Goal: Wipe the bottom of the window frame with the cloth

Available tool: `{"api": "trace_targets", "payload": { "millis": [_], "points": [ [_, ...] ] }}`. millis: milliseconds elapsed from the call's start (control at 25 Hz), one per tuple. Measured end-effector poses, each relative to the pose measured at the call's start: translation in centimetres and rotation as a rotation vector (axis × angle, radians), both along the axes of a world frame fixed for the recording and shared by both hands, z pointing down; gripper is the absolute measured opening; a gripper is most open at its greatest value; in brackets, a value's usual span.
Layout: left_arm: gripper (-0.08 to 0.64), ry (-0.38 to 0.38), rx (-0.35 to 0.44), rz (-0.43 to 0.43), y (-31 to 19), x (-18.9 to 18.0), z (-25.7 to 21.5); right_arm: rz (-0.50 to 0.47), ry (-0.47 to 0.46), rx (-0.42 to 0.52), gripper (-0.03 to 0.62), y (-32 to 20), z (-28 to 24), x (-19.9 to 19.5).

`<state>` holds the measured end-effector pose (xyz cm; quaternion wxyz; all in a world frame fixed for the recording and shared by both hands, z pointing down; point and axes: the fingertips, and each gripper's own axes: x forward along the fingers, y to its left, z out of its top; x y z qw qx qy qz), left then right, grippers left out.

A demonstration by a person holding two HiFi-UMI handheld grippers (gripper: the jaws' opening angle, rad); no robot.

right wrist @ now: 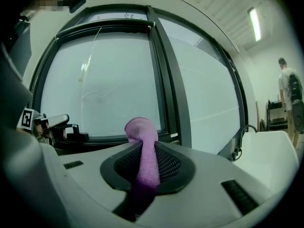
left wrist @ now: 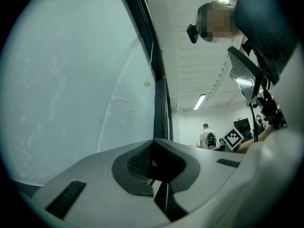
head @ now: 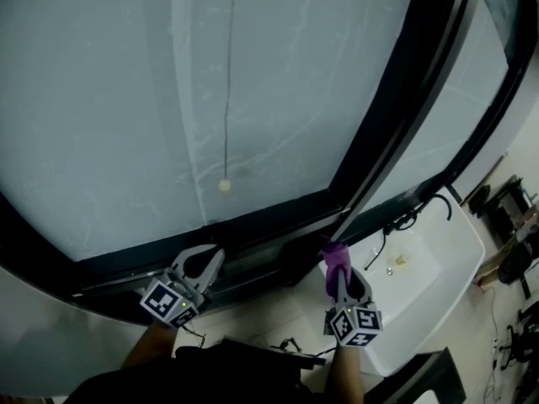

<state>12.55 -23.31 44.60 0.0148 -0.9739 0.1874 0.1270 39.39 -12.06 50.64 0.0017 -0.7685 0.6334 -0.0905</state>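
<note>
Hovering pre-wipe: cloth (right wrist: 142,133) pinched in R gripper (right wrist: 145,164) near window frame (head: 253,227) bottom edge; L gripper (left wrist: 154,164) closed, empty. Next, prob.: press, sweep along edge.

The left claw (head: 206,261) sits lower left of centre in the head view, its jaws pressed together with nothing between them. The right claw (head: 339,280), lower right of centre, is clamped on a purple cloth (right wrist: 145,148). Both point up-frame, with the left forearm (head: 145,349) and right forearm (head: 344,375) trailing toward the bottom edge.

Pink-purple cloth (right wrist: 145,151); black window frame (head: 278,219)
</note>
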Motion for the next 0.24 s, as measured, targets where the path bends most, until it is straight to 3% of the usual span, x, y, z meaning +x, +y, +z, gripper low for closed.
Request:
{"api": "trace_targets", "payload": {
  "millis": [240],
  "points": [
    [0.002, -0.004, 0.025, -0.007, 0.02, 0.13, 0.03, -0.009, -0.003, -0.008, 0.071, -0.39, 0.84, 0.05]
  ]
}}
